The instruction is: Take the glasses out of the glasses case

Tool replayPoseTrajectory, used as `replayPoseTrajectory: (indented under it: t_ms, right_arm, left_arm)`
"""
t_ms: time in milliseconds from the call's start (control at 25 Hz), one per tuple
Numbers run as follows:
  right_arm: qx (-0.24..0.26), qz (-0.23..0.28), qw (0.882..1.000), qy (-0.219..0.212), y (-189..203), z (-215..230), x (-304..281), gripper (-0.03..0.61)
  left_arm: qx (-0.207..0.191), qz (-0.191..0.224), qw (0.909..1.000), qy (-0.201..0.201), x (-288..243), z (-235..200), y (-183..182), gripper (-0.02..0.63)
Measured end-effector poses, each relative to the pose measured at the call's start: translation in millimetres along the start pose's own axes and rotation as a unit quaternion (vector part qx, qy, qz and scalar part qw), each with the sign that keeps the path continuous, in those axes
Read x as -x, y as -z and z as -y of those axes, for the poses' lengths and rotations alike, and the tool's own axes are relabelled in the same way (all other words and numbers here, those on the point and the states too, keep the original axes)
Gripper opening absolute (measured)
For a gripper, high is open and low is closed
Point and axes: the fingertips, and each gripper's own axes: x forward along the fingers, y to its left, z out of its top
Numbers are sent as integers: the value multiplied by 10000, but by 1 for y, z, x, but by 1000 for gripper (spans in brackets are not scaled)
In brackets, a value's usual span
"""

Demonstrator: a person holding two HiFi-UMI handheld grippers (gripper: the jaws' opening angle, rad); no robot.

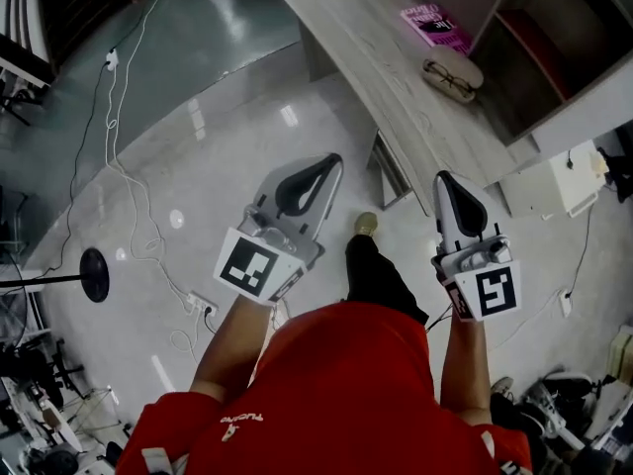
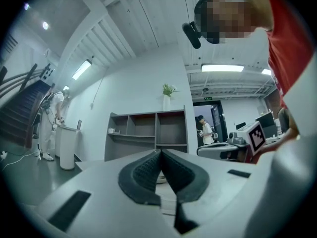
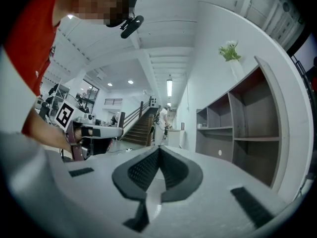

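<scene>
Grey left gripper (image 1: 332,161): you hold it out level, your forearm extended, jaws closed on nothing.
Right gripper (image 1: 442,178): same level reach, jaws together, empty.

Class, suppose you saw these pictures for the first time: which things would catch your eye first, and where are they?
The red shirt fills the bottom of the head view, with the left tongs and right tongs held out shut and empty over the glossy floor. Ahead on the grey table lie dark glasses with a pale case beside a pink book.
</scene>
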Motion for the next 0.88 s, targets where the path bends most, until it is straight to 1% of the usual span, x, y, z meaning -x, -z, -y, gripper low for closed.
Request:
replayPoseTrajectory:
  t_ms: [120, 320, 440, 520, 640, 680, 880]
  right_arm:
    - [26, -8, 10000, 87, 5, 40, -33, 5]
    - [-2, -273, 9994, 227, 21, 106, -82, 5]
    - [49, -374, 9989, 268, 26, 139, -106, 5]
    - [95, -448, 9985, 310, 29, 157, -120, 5]
    - [135, -559, 9975, 420, 33, 180, -136, 5]
    - [151, -612, 9970, 457, 35, 186, -141, 5]
    - [281, -805, 9941, 668, 54, 218, -168, 5]
  left_arm:
    - [-59, -63, 9999, 82, -48, -25, 2, 11]
    - [-140, -132, 9994, 273, -129, -62, 7, 11]
    - [-147, -185, 9990, 369, -169, -79, 16, 11]
    - [-129, -271, 9985, 450, -189, -87, 22, 11]
    - [-62, -564, 9961, 670, -210, -96, 39, 11]
    - [-40, -603, 9955, 727, -217, -99, 42, 11]
    - [-6, -597, 9929, 1032, -256, -119, 50, 11]
